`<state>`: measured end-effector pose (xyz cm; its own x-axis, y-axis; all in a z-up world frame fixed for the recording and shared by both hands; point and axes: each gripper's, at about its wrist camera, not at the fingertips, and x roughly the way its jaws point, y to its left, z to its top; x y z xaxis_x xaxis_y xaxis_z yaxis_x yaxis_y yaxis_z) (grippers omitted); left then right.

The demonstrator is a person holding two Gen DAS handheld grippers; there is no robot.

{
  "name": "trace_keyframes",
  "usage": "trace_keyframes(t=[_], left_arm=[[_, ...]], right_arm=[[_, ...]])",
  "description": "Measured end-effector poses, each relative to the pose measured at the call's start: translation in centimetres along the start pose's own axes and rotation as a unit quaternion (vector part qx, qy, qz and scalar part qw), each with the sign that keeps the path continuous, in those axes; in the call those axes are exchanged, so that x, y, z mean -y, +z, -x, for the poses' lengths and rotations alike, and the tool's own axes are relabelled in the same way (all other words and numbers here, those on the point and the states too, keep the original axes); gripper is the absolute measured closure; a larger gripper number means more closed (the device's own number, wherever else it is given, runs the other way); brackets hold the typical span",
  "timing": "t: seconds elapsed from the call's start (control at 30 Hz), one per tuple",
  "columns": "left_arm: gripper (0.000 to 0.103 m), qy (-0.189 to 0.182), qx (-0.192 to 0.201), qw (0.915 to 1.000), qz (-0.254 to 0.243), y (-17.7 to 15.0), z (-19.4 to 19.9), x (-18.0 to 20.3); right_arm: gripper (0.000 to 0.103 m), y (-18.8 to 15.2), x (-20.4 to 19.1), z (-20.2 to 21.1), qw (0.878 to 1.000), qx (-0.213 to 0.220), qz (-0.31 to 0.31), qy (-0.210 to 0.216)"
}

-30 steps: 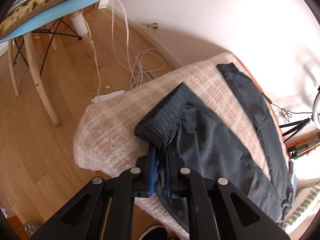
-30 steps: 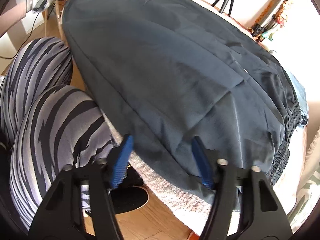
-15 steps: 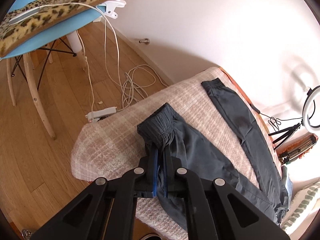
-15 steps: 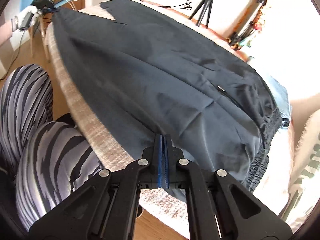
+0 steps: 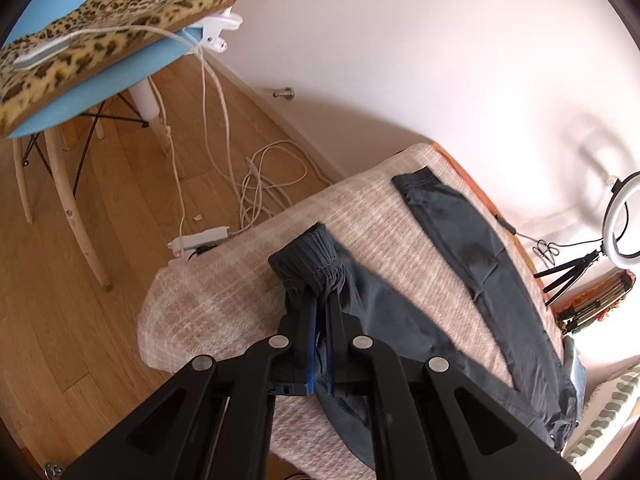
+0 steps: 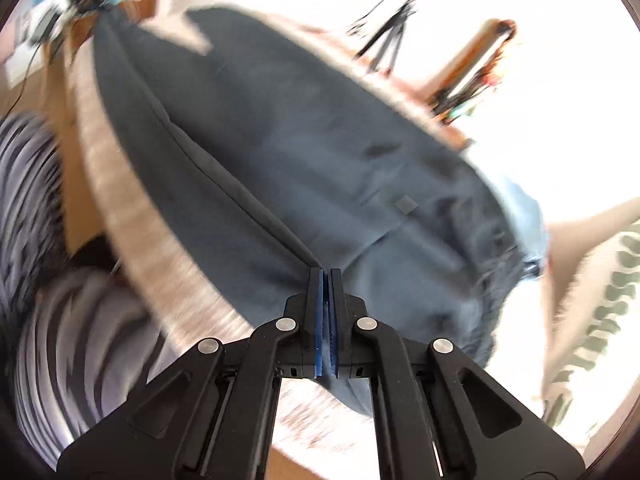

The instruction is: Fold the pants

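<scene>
Dark grey pants (image 5: 472, 264) lie on a beige checked blanket (image 5: 224, 304) over a bed. My left gripper (image 5: 320, 304) is shut on the elastic cuff (image 5: 310, 258) of the near leg and holds it lifted above the blanket. The far leg lies flat, its cuff (image 5: 416, 180) near the far edge. In the blurred right wrist view my right gripper (image 6: 326, 276) is shut on the pants' near edge (image 6: 280, 184), raised into a taut ridge that runs to the far left. The waistband (image 6: 504, 256) is at the right.
A blue chair with a leopard cushion (image 5: 92, 44) stands on the wood floor at left, with white cables and a power strip (image 5: 200, 240) beside the bed. A ring light on a tripod (image 5: 624, 220) stands at the far right. Zebra-striped legs (image 6: 36, 240) are beside the bed.
My left gripper has lifted and pulled back with the cuff. My right gripper was open, closed on the pants' near edge, and now lifts it; that view is motion-blurred.
</scene>
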<state>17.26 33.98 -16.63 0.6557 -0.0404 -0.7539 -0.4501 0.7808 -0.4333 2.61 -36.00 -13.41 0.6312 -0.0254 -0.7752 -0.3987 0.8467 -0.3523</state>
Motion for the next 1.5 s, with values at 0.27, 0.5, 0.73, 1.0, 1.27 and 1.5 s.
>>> trace_keyframes(t=[0.27,0.5,0.73,1.0,1.27,1.5], left_arm=[[0.102,-0.009,0.014,0.9993,-0.032,3.0,-0.6,4.4],[0.102,-0.004,0.013,0.9984,-0.056,6.9,-4.8,9.8],[0.102,0.018,-0.003,0.9960,-0.088,9.6,-11.3,15.5],[0.103,0.049,-0.020,0.9918,-0.116,11.1,-18.8,20.0],[0.103,0.061,-0.018,0.9892,-0.132,10.7,-20.2,20.6],[0.103,0.055,-0.012,0.9889,-0.138,10.6,-18.7,20.6]], right_arm=[[0.101,6.5,4.4,-0.9,0.995,0.032,0.007,-0.099],[0.101,10.8,8.3,-4.6,0.989,0.032,0.007,-0.141],[0.103,13.4,12.9,-12.3,0.985,0.015,-0.003,-0.169],[0.093,12.7,15.3,-18.0,0.993,-0.018,-0.084,0.075],[0.041,11.0,12.7,-21.1,0.986,-0.066,-0.032,0.153],[0.097,10.0,12.4,-18.7,0.990,-0.049,-0.041,0.128]])
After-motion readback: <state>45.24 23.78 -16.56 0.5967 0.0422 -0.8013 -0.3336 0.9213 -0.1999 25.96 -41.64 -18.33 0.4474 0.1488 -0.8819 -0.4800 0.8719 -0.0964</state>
